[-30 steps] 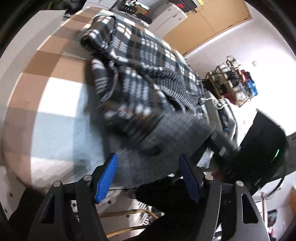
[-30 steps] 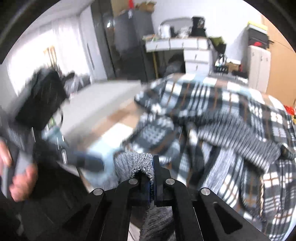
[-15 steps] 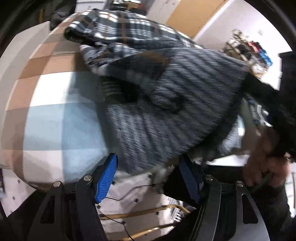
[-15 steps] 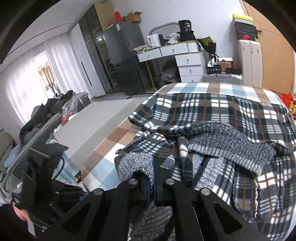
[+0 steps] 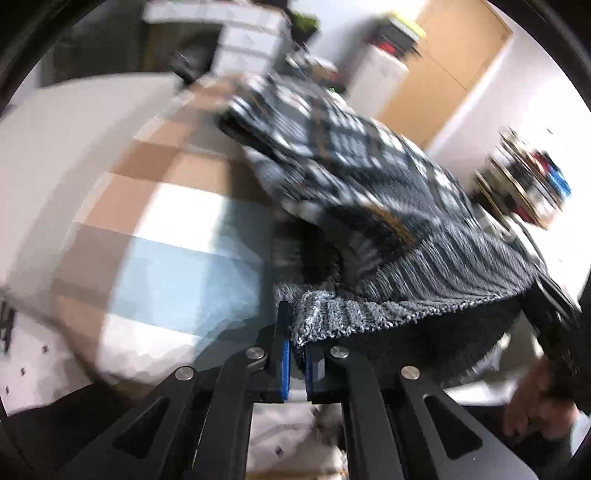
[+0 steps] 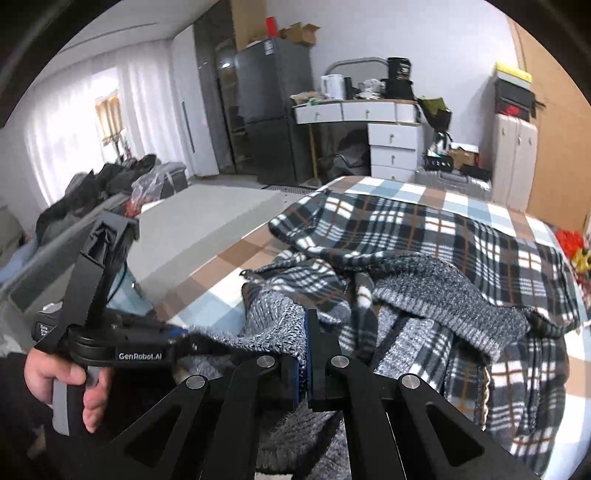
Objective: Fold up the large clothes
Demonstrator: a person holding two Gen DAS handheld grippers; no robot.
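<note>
Left tongs point(image 5: 295, 332), open a second ago, now clenched on the grey ribbed knit sweater point(image 5: 424, 280); right tongs point(image 6: 306, 350) still grip its edge. We hold it over the checked bed point(image 6: 207, 288), ready to spread.

Ahead of me a dark fridge point(image 6: 273, 110) stands beside a white desk point(image 6: 369, 110) with drawers; a kettle point(image 6: 332, 85) sits on it, cardboard boxes point(image 6: 299, 33) top the fridge.

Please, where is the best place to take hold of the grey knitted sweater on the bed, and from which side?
Probably by its ribbed edge, from the near bed side: the grey knitted sweater trails there, and both the left tongs and right tongs already pinch this edge. The rest lies tangled with the plaid blanket.
</note>
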